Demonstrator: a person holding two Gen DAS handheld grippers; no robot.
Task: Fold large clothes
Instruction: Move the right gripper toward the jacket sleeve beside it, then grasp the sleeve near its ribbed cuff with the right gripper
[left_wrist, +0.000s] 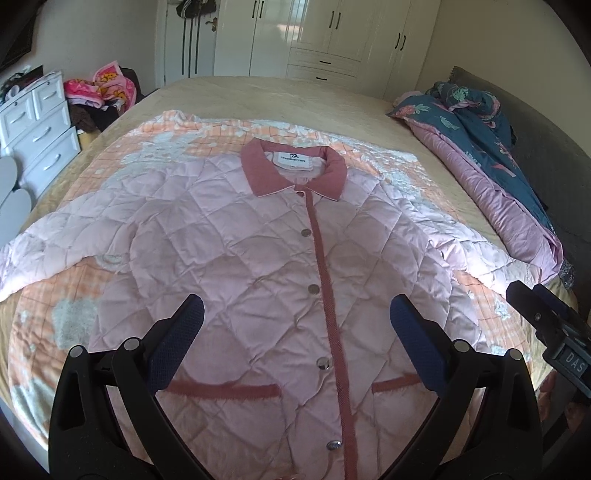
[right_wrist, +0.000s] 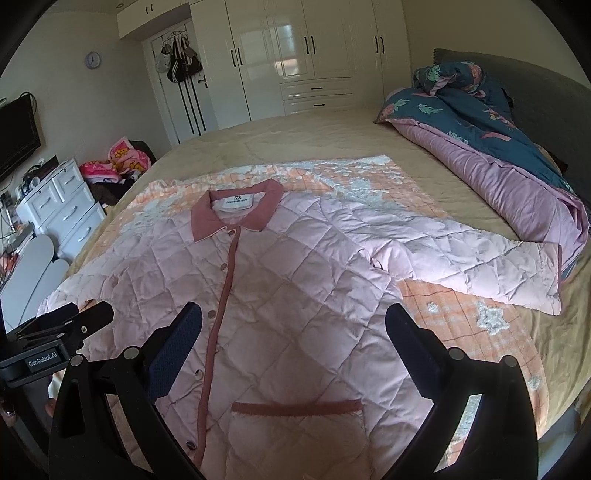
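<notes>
We see a pink quilted jacket (left_wrist: 236, 266) lying flat, front up, on an orange-and-white blanket (left_wrist: 74, 306) spread over the bed (left_wrist: 280, 99). It's buttoned shut along a darker pink placket (left_wrist: 321, 280), with the collar (left_wrist: 291, 168) at the far end and both sleeves spread out to the sides. The right sleeve (right_wrist: 480, 266) reaches toward a rolled-up dark floral quilt (right_wrist: 480, 110) near the headboard; whether they touch we cannot tell. Two pocket trims sit low on the front; the one on our right (right_wrist: 295, 408) shows clearly in the right wrist view.

Our left gripper (left_wrist: 295, 332) hovers above the lower front of the jacket, jaws spread wide, holding nothing. Our right gripper (right_wrist: 291, 339) does the same just beside it, over the jacket's right half, jaws also wide apart and empty. Each gripper's body shows at the edge of the other's view. Neither pad (left_wrist: 177, 343) looks to be touching fabric, but the height is hard to judge from these views.

Behind the bed stands a white wardrobe (right_wrist: 295, 55). A white drawer unit (left_wrist: 37, 122) sits off the left side, with a heap of pink clothes (left_wrist: 103, 88) past it. A wall clock (right_wrist: 92, 59) and a TV (right_wrist: 16, 136) show in the right wrist view.
</notes>
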